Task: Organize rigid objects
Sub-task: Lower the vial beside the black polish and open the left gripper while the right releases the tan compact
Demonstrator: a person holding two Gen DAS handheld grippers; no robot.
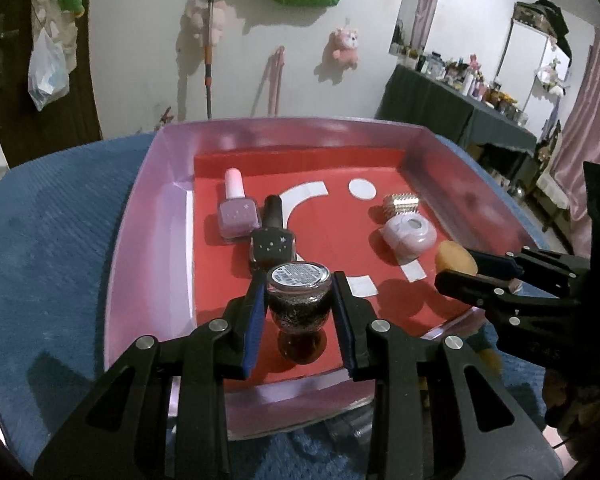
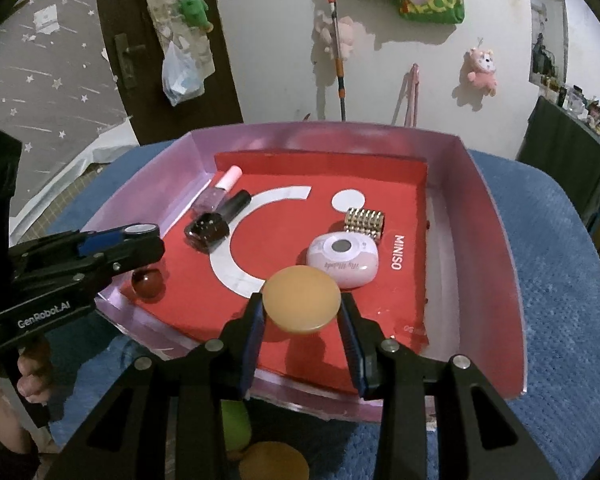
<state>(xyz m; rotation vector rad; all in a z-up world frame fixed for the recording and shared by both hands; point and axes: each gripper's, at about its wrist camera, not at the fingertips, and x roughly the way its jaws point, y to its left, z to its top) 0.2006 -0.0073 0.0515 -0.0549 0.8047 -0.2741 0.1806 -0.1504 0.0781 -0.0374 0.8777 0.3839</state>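
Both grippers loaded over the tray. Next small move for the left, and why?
Probably lower the left gripper and set its dark glitter bottle on the bare red liner beside the black polish bottle. It hangs upside down over that spot, and the right gripper holds its tan disc apart.

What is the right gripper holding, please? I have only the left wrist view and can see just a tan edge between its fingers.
Observer: The right gripper is shut on a round, flat tan disc, held over the front part of the red liner.
Operator: Thank you. Is anything lying outside the tray near it?
Observer: Yes. A second tan disc and a green object sit below the gripper, in front of the near wall of the pink tray.
Operator: Is there any print on the liner?
Observer: The word MINISO runs along its right edge, beside the pink case.
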